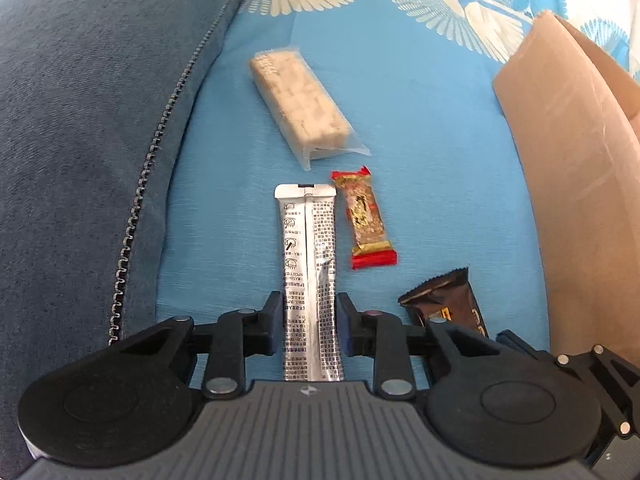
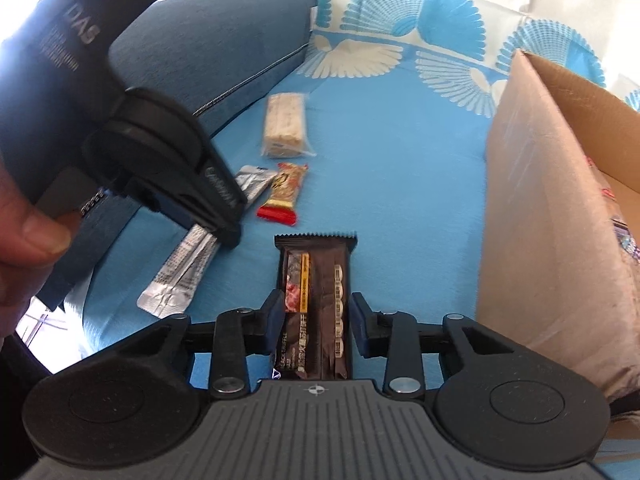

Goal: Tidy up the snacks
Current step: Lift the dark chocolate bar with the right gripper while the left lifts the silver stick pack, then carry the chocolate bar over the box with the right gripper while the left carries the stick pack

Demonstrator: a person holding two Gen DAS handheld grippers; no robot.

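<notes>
Several snacks lie on a blue cloth. My left gripper (image 1: 309, 320) has its fingers against both sides of a long silver sachet (image 1: 310, 264), which lies flat. My right gripper (image 2: 317, 318) is closed on a dark brown chocolate bar (image 2: 316, 300), also flat on the cloth; that bar also shows in the left wrist view (image 1: 444, 306). A red-and-gold bar (image 1: 365, 220) lies right of the sachet. A pale nougat block in clear wrap (image 1: 298, 102) lies farther back. In the right wrist view, the left gripper (image 2: 230, 236) sits over the sachet (image 2: 180, 276).
An open cardboard box (image 2: 536, 208) stands at the right, with some packets inside. A dark blue sofa cushion (image 1: 88, 120) rises at the left. The blue cloth (image 1: 432, 160) has a white fan pattern at the back.
</notes>
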